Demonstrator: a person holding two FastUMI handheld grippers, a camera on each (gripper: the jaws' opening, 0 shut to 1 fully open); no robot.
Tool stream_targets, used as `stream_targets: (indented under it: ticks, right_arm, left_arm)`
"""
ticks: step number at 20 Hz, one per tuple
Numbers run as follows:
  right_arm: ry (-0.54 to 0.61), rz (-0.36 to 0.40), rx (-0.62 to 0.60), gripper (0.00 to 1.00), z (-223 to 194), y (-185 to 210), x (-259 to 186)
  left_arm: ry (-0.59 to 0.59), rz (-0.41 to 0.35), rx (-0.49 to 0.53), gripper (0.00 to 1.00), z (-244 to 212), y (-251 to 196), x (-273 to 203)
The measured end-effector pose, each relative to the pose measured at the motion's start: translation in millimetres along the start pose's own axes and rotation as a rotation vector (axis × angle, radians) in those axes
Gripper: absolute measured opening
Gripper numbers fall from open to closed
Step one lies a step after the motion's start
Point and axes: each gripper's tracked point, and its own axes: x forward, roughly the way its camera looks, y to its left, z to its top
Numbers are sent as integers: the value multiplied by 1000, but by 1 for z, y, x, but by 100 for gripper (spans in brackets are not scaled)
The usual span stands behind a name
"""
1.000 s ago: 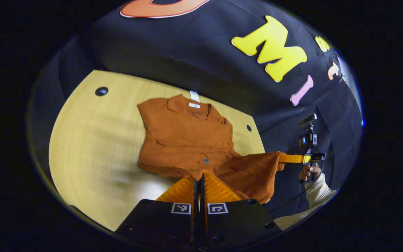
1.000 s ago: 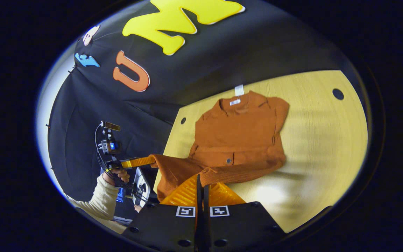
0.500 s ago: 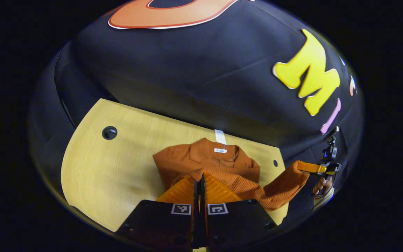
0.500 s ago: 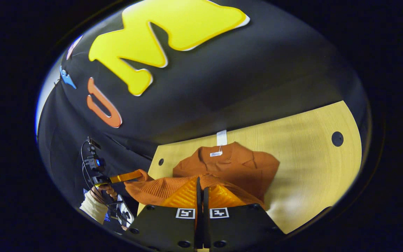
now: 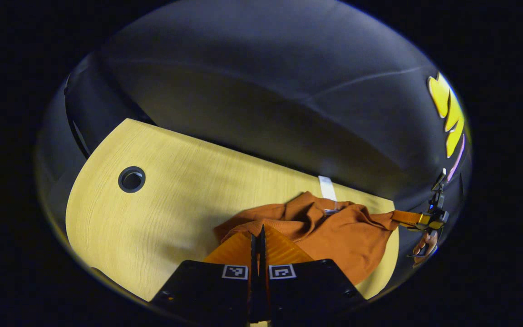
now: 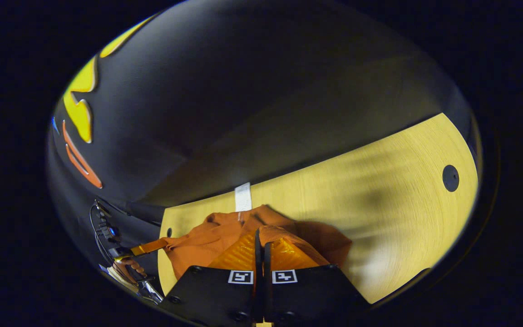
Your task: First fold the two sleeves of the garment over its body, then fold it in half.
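So in the last second I've carried the near hem right up over the garment (image 5: 334,231): the flat body that lay spread toward me is now covered, hem almost at the collar, so I'd call the half-fold nearly landed. Left gripper (image 5: 258,234), bottom centre of the left gripper view, is clamped on the hem. Far right there, the right gripper (image 5: 402,218) pinches the other hem corner. The garment sits low centre on the table (image 5: 152,213), long axis now crosswise, white tag (image 6: 243,196) pointing at the back wall.
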Motion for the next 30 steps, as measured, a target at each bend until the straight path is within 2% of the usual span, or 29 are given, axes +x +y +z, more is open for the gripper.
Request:
stream_targets:
  ticks: [4,10,11,12,13,14,15,16,17,19,21,24,27,29,30]
  right_arm:
    - [11,-35,185,1,-12,-23,12]
    - [8,11,232,5,-7,-16,8]
    - [12,26,240,5,-6,-14,5]
    - [9,38,248,6,-3,-14,0]
    - [1,39,266,10,0,-16,2]
    - [-1,48,291,8,3,-16,1]
    - [-1,67,318,8,6,-17,-2]
    - [-1,76,347,4,8,-19,-5]
    - [-5,82,368,11,9,-19,-4]
    - [-13,109,382,44,13,-13,-6]
    - [-27,147,382,76,19,-3,-11]
    - [-63,137,339,96,29,1,-22]
    - [-128,145,286,96,44,16,-50]
    - [-167,147,229,96,53,27,-76]
    - [-188,132,191,92,55,31,-89]
  left_arm:
    - [6,-37,-27,5,-6,8,23]
    - [10,-144,-75,14,-9,-6,36]
    - [3,-173,-73,9,-6,-13,37]
    - [-10,-203,-82,25,-3,-19,37]
    - [-25,-232,-101,19,1,-26,36]
    - [-32,-245,-109,36,2,-30,36]
    - [-36,-249,-102,43,3,-31,37]
    - [-41,-242,-86,55,4,-32,36]
    - [-56,-239,-68,67,8,-34,38]
    - [-89,-226,-32,90,16,-38,36]
    - [-127,-169,-8,98,24,-31,33]
    - [-142,-115,-38,99,26,-28,23]
    - [-165,-49,-71,99,28,-22,-1]
    - [-214,-50,-78,99,33,-33,-25]
    - [-247,-41,-70,99,36,-38,-41]
